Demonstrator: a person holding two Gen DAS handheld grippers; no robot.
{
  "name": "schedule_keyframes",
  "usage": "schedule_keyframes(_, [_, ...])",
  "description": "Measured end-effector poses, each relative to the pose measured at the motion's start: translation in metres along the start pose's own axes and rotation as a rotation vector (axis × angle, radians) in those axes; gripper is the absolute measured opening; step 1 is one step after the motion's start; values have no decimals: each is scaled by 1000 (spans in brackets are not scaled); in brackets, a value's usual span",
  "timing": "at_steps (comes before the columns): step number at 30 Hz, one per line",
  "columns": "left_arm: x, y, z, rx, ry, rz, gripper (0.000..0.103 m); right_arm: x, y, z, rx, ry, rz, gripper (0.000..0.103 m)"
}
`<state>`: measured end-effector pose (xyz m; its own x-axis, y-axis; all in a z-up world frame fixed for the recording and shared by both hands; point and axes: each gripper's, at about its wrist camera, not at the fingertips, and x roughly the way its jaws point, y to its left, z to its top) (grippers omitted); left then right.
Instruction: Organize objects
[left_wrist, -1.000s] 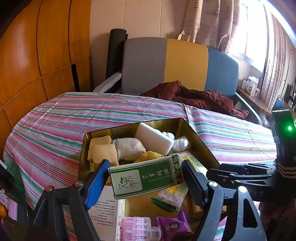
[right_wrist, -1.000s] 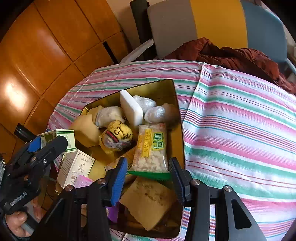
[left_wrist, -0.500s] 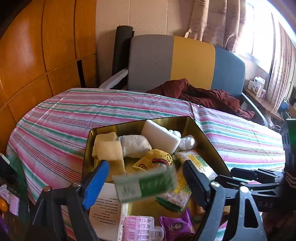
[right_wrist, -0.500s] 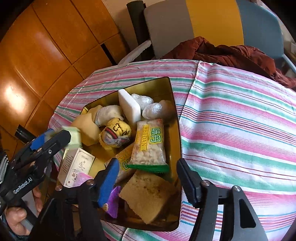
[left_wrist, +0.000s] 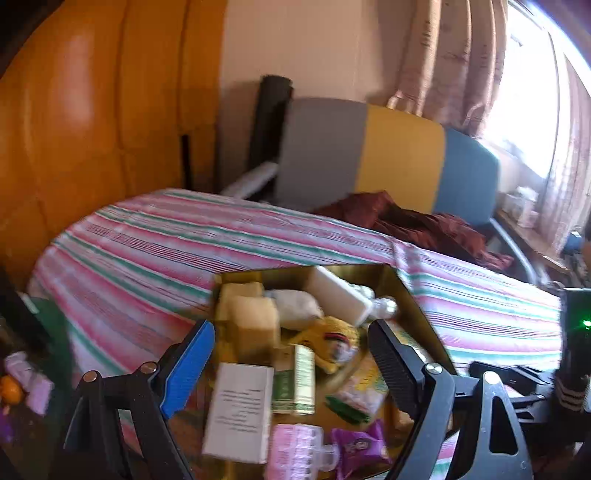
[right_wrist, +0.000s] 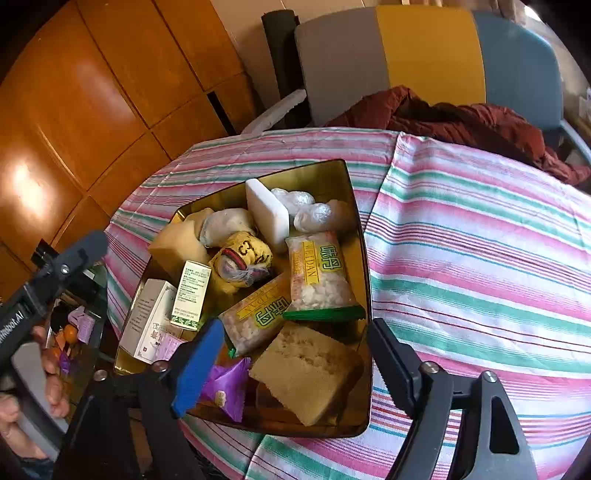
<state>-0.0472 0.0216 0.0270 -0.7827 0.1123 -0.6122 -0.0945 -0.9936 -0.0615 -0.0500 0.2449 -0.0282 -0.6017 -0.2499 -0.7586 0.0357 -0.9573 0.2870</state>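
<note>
A tabletop (right_wrist: 480, 236) under a cloth striped pink, green and white fills the middle and right of the right wrist view. Behind it, at the upper right, stands a chair (right_wrist: 424, 55) with grey, yellow and blue back panels, and a dark red garment (right_wrist: 461, 118) lies heaped on it. Orange wooden panelling (right_wrist: 92, 92) covers the upper left. In the left wrist view a patterned curtain (left_wrist: 461, 55) hangs beside a bright window (left_wrist: 528, 92) at the upper right.

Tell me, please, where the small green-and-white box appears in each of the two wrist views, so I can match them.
Left wrist view: the green-and-white box lies low in the centre, between the open fingers, inside the gold tin.
Right wrist view: the box sits left of centre, in the tin's left part.
Shared landmark: the white block at the tin's far end.
</note>
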Motion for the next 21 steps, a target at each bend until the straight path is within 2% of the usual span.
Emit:
schedule_keyframes(3, [-15, -2, -2, 6, -40, 70, 87, -7, 10, -6, -44, -38, -41, 90])
schedule_keyframes(8, [-30, -8, -9, 20, -70, 140, 87, -14, 26, -18, -88, -77, -79, 92])
schedule_keyframes(16, [-31, -8, -29, -3, -19, 112, 84, -23, 46, -37, -148, -135, -145, 92])
schedule_keyframes(21, [-31, -8, -36, -18, 10, 86, 83, -23, 51, -41, -165, -131, -152, 93])
